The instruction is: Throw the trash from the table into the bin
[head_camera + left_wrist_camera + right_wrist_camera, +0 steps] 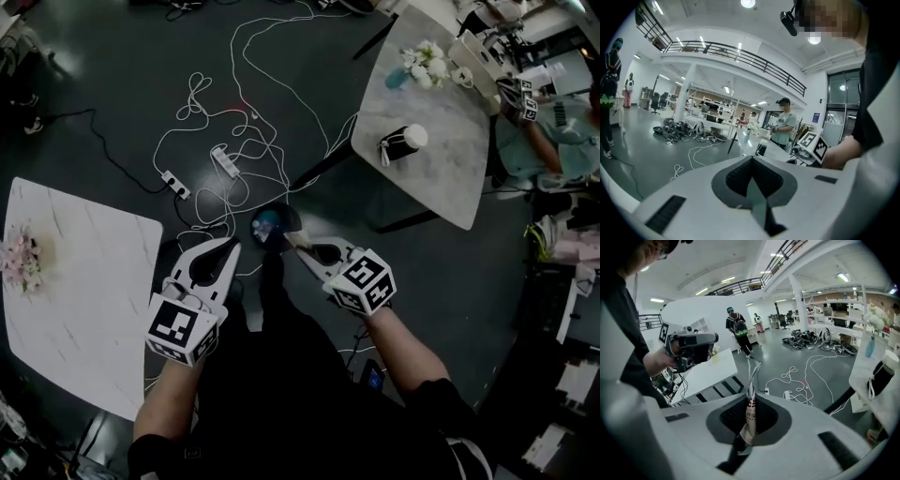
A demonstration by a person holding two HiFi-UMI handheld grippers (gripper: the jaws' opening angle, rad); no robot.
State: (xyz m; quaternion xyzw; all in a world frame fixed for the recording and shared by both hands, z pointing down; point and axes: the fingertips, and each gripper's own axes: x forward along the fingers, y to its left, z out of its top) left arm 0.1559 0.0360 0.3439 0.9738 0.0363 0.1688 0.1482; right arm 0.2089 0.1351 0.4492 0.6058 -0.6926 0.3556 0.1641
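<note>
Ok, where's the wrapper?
The wrapper is pinched in the right tool, just right of the head view's centre, beside the dark bin on the floor.

The left gripper (751,159) has its jaws together, meeting in a point with nothing seen between them. Past the tips, a little to the right, lies a pale table (780,151), with a person in a cap (783,123) standing beyond it. Left of the jaws white cable (695,154) loops over the grey floor (642,150), and right of them a hand (840,153) carries a marker cube (813,145).

Dim, fisheye-warped, ceiling-light glare
</note>
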